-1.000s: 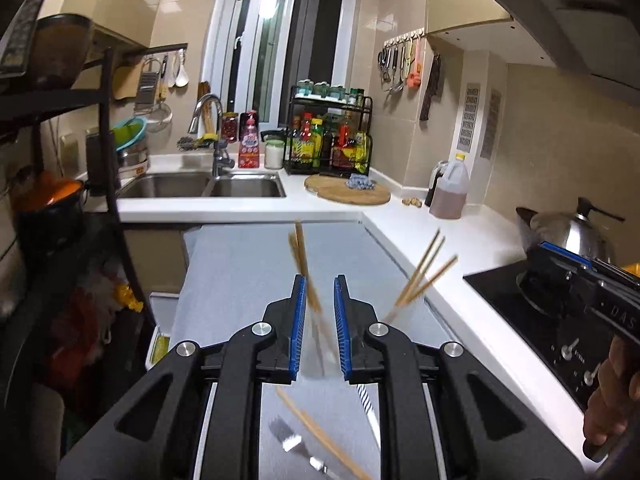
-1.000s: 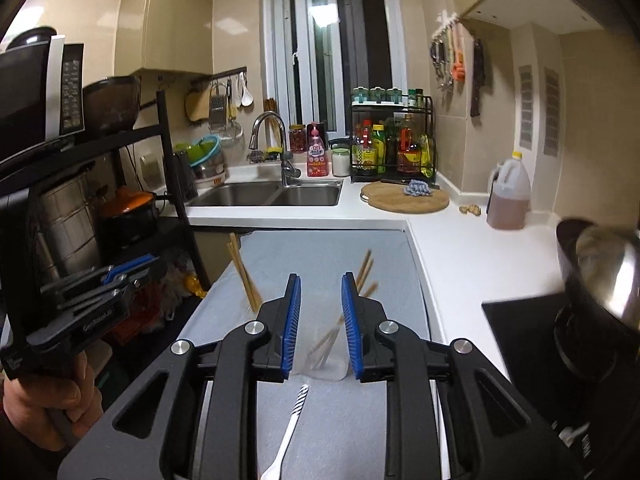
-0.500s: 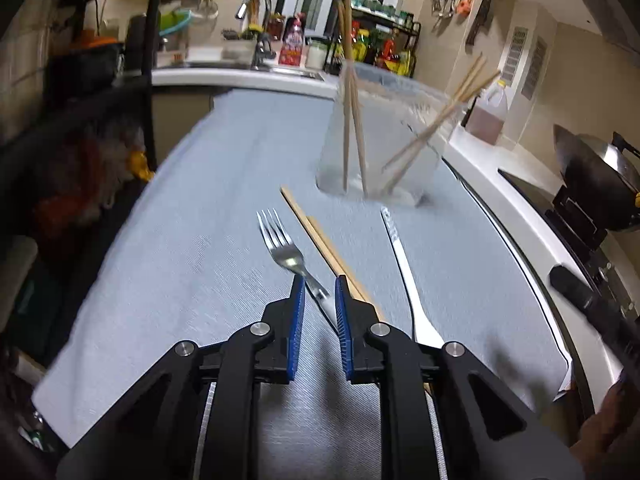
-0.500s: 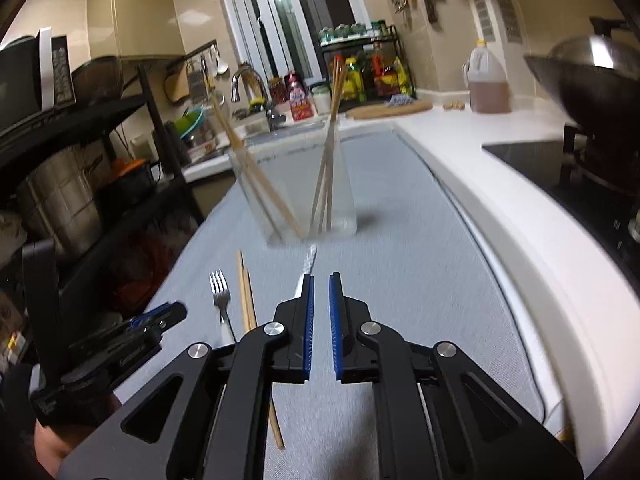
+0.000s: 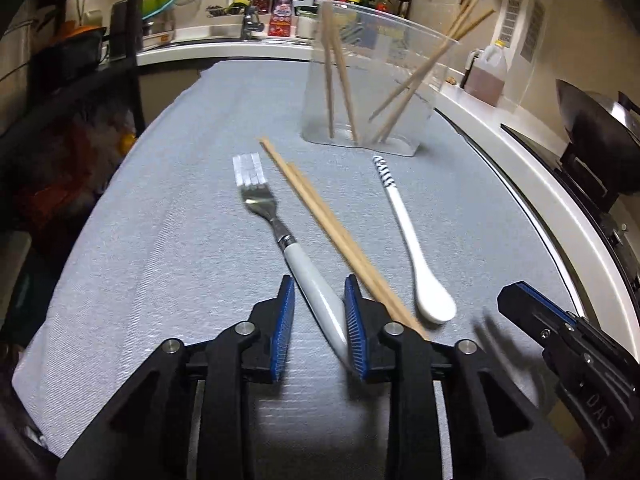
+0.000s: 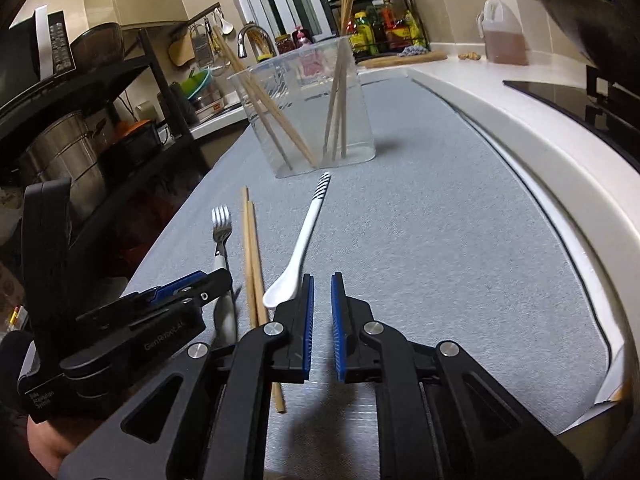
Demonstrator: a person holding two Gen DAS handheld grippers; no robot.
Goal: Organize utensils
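Note:
A fork (image 5: 260, 204) with a white handle, a pair of wooden chopsticks (image 5: 320, 216) and a white spoon (image 5: 404, 232) with a striped handle end lie side by side on the grey mat (image 5: 160, 240). Behind them stands a clear container (image 5: 368, 80) holding several chopsticks. My left gripper (image 5: 318, 280) is low over the mat. The fork's handle lies between its parted jaws, against the right pad only. My right gripper (image 6: 322, 278) is just right of the spoon's bowl (image 6: 280, 294). Its jaws are opening from a narrow gap, with nothing between them.
A white counter (image 6: 500, 92) curves along the mat's right side, with a hob and a wok (image 5: 600, 128) beyond it. A brown-liquid jug (image 6: 502, 36) stands at the back. A black rack (image 6: 100, 92) with pots lines the left. The sink (image 5: 240, 32) is far behind.
Both grippers dropped from high above the counter down to the mat. The left one came down around the fork's handle. The right one's jaws narrowed, then parted slightly.

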